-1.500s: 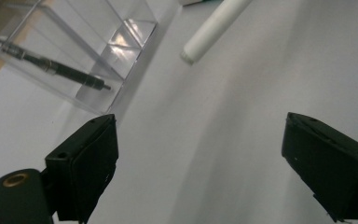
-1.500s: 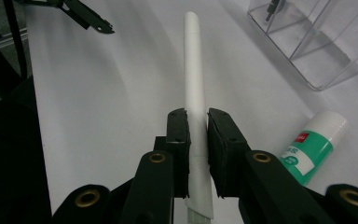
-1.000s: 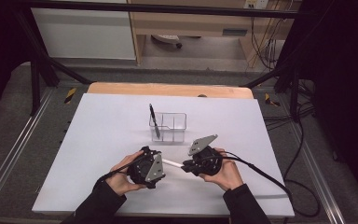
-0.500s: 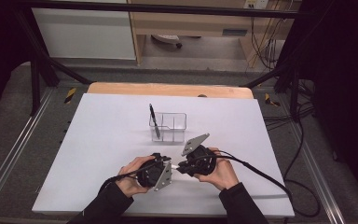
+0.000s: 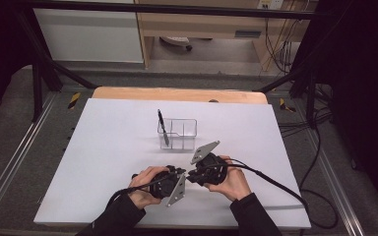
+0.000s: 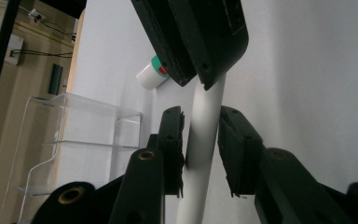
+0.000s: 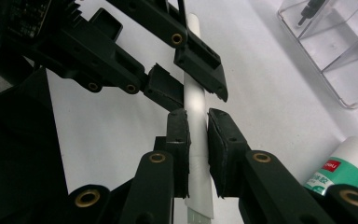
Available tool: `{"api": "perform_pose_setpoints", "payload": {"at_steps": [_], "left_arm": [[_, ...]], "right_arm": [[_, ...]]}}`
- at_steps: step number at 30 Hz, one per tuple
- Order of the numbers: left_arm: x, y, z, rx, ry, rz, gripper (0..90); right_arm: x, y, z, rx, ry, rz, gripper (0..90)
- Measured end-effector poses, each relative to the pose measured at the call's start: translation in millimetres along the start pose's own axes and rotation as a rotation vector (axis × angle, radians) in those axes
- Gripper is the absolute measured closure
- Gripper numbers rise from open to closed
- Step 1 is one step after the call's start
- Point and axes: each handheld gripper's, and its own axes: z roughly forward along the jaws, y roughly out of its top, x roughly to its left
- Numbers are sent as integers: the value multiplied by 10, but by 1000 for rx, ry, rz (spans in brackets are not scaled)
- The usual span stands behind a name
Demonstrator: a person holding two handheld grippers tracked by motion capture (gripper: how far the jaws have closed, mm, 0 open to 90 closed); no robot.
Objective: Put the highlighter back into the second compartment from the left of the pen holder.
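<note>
Since the earlier frame my left tongs (image 5: 179, 183) have come closer to the right tongs (image 5: 193, 177), and their jaws have just been closing around the pen (image 6: 204, 126). One left pad touches the white barrel; the other is not yet on it, so I count them as still spread. The right tongs are pinching the pen firmly, just ahead of my left jaws. The glue stick (image 7: 342, 169) lies beside the right tongs, and the holder (image 5: 178, 133) stands beyond both. To do this well, I think I should close the left jaws squarely on the barrel before the right ones let go.
</note>
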Motion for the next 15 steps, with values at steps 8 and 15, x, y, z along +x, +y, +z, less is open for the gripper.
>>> {"api": "perform_pose_setpoints", "payload": {"at_steps": [8, 15], "left_arm": [[-11, 27, -19, -2, 16, 25, 747], [-14, 50, -18, -4, 12, 41, 762]], "right_arm": [[0, 6, 0, -5, -4, 7, 790], [1, 5, 0, -4, -3, 7, 790]]}}
